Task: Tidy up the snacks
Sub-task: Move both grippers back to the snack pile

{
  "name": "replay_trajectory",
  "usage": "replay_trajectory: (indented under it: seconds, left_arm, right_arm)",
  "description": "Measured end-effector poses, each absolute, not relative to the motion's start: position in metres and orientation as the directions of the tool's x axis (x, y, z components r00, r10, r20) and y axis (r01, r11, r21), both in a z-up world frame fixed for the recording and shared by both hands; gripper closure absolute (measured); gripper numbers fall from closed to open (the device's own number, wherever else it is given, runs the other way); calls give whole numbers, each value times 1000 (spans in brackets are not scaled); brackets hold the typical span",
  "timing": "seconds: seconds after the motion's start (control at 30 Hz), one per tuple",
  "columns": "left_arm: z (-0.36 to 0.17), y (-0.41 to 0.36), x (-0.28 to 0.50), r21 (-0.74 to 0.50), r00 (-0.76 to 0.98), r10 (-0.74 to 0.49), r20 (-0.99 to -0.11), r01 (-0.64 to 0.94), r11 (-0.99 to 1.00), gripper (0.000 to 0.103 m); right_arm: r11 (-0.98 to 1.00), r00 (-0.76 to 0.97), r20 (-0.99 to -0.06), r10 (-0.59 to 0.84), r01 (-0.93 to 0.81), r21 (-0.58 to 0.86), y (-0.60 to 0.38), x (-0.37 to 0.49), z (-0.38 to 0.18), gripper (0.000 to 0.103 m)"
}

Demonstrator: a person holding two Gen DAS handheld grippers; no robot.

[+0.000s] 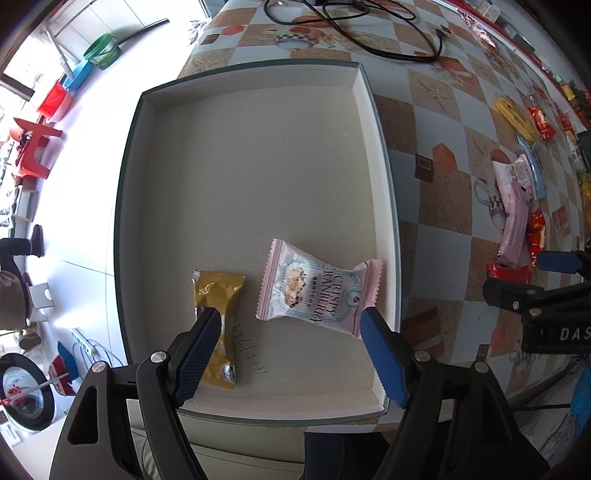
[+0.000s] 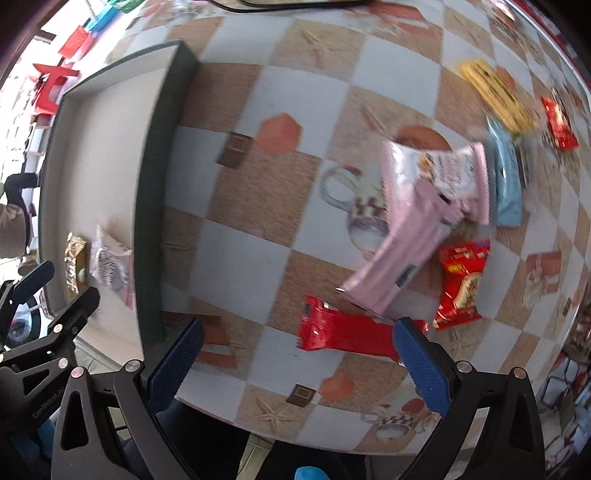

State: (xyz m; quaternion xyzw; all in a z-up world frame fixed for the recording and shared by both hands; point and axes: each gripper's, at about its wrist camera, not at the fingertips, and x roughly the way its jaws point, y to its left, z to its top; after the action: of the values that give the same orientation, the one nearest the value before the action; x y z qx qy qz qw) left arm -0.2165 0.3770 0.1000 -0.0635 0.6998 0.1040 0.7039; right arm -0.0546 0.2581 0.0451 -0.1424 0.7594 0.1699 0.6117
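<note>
A shallow box [image 1: 384,155] with a dark rim and pale floor sits at the table's left edge. In it lie a gold packet [image 1: 218,295] and a pink "Crispy Cranberry" packet [image 1: 317,291]. My left gripper [image 1: 291,325] is open and empty above the box's near end, a finger on either side of the two packets. My right gripper [image 2: 299,336] is open and empty over the table, just before a red packet [image 2: 343,332]. Beyond it lie a long pink packet [image 2: 402,247], a pink-and-white packet [image 2: 439,173] and another red packet [image 2: 461,284].
Light blue [image 2: 506,184], yellow [image 2: 495,96] and small red [image 2: 559,123] packets lie further right on the checkered tablecloth [image 2: 258,206]. Black cables [image 1: 369,33] lie on the far side of the table. Coloured tubs and a red stool [image 1: 33,151] stand on the floor to the left.
</note>
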Motion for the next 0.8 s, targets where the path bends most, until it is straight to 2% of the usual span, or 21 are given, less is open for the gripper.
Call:
replay_trajectory:
  seconds: [0.17, 0.43, 0.8]
  left_arm:
    - [105, 365, -214, 71, -9, 71, -997, -219, 973, 22]
    - [110, 353, -221, 93, -18, 91, -996, -214, 972, 22]
    - [115, 318, -213, 101, -9, 101, -995, -128, 987, 22]
  right_arm:
    - [908, -221, -975, -32, -415, 64, 238, -51, 35, 0]
    - [905, -240, -957, -165, -422, -50, 212, -64, -3, 0]
    - [956, -265, -956, -128, -290, -48, 137, -55, -19, 0]
